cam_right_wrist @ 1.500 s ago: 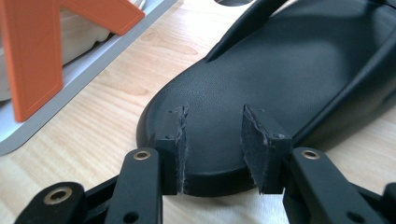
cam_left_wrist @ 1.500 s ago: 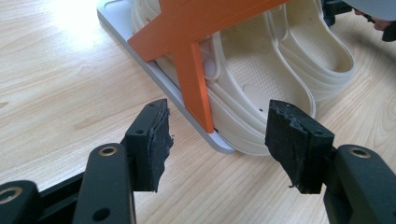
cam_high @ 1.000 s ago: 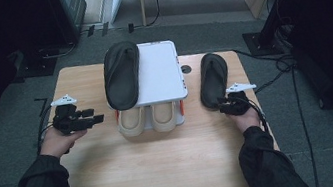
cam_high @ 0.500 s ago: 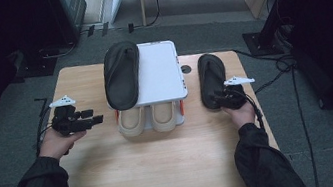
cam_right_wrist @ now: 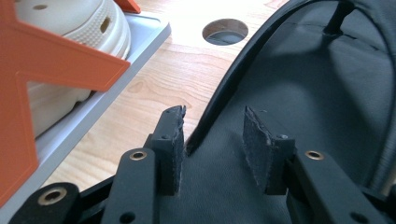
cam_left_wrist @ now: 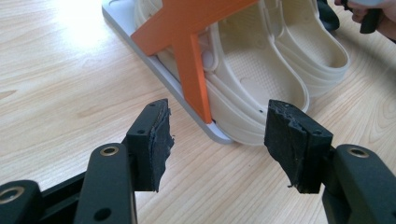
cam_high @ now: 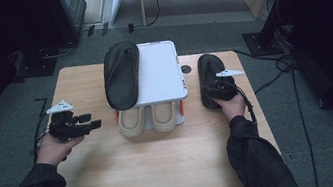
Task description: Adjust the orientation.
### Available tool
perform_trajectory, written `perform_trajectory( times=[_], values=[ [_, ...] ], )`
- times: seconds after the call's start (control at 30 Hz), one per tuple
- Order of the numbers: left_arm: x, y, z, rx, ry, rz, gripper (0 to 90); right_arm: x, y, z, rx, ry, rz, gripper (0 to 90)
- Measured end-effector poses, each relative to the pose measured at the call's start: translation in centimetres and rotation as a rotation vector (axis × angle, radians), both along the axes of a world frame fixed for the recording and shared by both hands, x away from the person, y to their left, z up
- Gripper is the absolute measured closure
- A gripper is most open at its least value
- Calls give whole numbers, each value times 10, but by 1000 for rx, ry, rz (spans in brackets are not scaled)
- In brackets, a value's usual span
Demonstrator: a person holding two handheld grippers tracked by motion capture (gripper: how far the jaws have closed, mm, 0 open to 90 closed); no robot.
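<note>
A black slipper (cam_high: 207,65) lies on the table to the right of a small shoe rack (cam_high: 162,74). My right gripper (cam_high: 215,87) is over its near end. In the right gripper view the jaws (cam_right_wrist: 217,140) have just been opening, and the slipper's rim (cam_right_wrist: 317,93) runs between them with neither pad pressing on it. A second black slipper (cam_high: 122,75) rests on the rack's white top shelf. Two beige slippers (cam_high: 148,119) sit on the lower shelf. My left gripper (cam_high: 94,120) stands open and empty left of the rack, pointing at the beige slippers (cam_left_wrist: 261,74).
The rack has orange side brackets (cam_left_wrist: 191,60) and a grey base. A round cable hole (cam_high: 186,69) is in the wooden table (cam_high: 156,171) between the rack and the right slipper. Cables trail on the floor to the right. Bare wood lies in front of the rack.
My right hand has moved forward and slightly left, from just behind the black slipper onto its near end. The left hand has stayed where it was.
</note>
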State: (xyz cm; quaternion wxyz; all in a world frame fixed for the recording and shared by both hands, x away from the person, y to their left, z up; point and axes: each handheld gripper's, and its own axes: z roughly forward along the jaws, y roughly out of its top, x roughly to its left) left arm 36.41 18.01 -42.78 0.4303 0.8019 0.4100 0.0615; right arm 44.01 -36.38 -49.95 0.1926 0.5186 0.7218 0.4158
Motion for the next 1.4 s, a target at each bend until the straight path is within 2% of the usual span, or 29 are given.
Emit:
perform_trajectory(
  times=[0.17,0.33,0.5,0.7,0.93,1.1,1.23,1.4],
  values=[
    [-2,3,-1,-4,2,9,406,9,7,-2,-15,4,0,593],
    [-2,4,-2,-6,0,10,407,15,10,-2,-41,1,-23,671],
    [-1,4,-2,-4,2,6,410,17,10,-2,-29,10,-22,715],
    [1,2,-3,1,3,1,410,14,6,1,-8,49,-52,799],
    [5,2,-3,-2,3,-3,412,5,0,2,-4,55,-84,846],
    [7,0,-3,-5,0,-9,413,-6,2,2,-38,40,-90,842],
    [9,-2,-2,-6,-4,-15,414,-18,3,4,-55,52,-87,835],
    [12,-4,-2,-6,-4,-20,415,-37,3,4,-28,66,-93,828]
  ],
)
